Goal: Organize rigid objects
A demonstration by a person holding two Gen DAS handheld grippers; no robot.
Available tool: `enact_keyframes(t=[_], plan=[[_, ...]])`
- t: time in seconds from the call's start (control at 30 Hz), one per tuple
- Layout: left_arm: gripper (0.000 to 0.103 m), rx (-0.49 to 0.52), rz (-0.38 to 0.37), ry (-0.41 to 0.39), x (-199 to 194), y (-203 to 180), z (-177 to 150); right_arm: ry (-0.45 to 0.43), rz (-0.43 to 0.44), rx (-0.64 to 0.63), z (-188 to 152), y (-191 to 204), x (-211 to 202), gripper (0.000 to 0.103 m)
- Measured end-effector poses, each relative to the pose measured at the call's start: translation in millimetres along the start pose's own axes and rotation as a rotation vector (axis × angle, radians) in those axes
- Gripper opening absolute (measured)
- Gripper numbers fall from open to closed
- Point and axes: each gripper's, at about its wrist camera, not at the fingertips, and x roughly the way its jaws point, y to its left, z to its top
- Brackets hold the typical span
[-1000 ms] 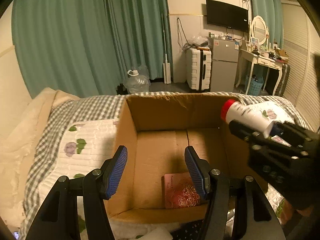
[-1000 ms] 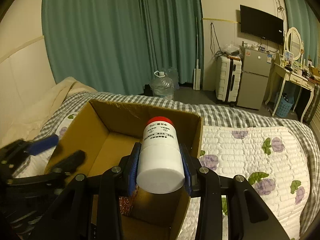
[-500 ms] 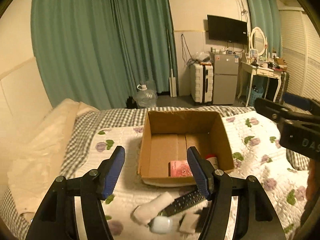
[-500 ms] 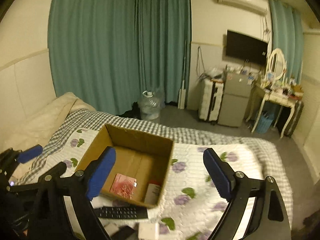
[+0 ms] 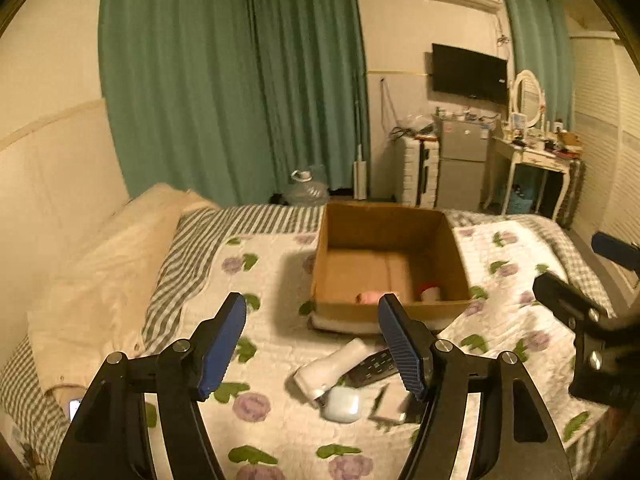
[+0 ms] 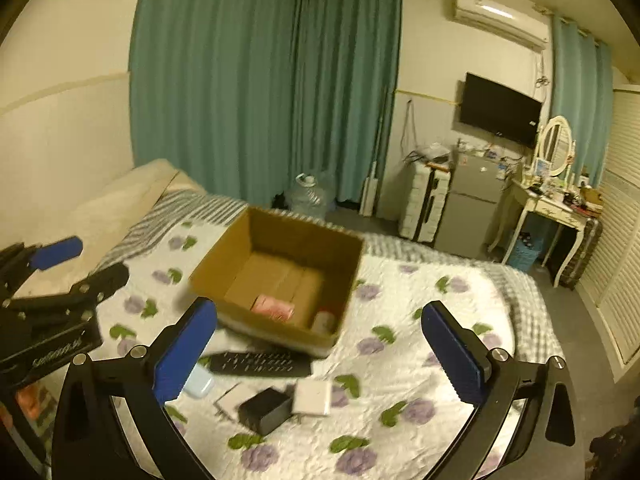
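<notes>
An open cardboard box (image 5: 384, 308) (image 6: 224, 264) stands on the bed. Inside lie a pink box (image 6: 272, 307) (image 5: 370, 298) and a white bottle with a red cap (image 5: 430, 291) (image 6: 325, 320). In front of the box lie a black remote (image 6: 260, 363) (image 5: 370, 366), a white oblong object (image 5: 332, 370), a white earbud case (image 5: 342, 404) (image 6: 198, 384), a black adapter (image 6: 266, 410) and a white square block (image 6: 314, 397). My left gripper (image 5: 312, 344) is open and empty, held back above these items. My right gripper (image 6: 320, 356) is open wide and empty.
The bed has a white flowered quilt (image 6: 420, 360) with a cream pillow (image 5: 100, 280) at the left. Beyond the bed are green curtains (image 5: 240, 80), a water jug (image 5: 306, 192), a suitcase, a small fridge (image 5: 460, 168) and a dressing table (image 6: 552, 208).
The right gripper held the white bottle over the box, then released it into the box. Both grippers have pulled back and up from the box, so the loose items now show.
</notes>
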Motion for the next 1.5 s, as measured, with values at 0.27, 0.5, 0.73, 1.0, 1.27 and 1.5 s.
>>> enact_keyframes(t=[0.27, 0.5, 0.73, 1.0, 1.27, 1.5], plan=[[0.071, -0.047, 0.010, 0.116, 57, 6, -57, 0.139, 0.028, 0.004, -63, 17, 59, 0.103], [0.071, -0.003, 0.007, 0.212, 93, -3, -88, 0.301, 0.064, 0.017, -118, 26, 115, 0.103], [0.071, 0.033, 0.001, 0.264, 115, -10, -104, 0.388, 0.092, 0.018, -144, 41, 145, 0.092], [0.071, 0.062, 0.004, 0.299, 122, -13, -113, 0.406, 0.110, 0.037, -148, 48, 159, 0.060], [0.071, 0.074, -0.013, 0.336, 129, -15, -118, 0.398, 0.156, 0.047, -149, 35, 121, 0.043], [0.071, 0.097, -0.029, 0.369, 135, -22, -124, 0.405, 0.157, 0.032, -149, 37, 127, 0.044]])
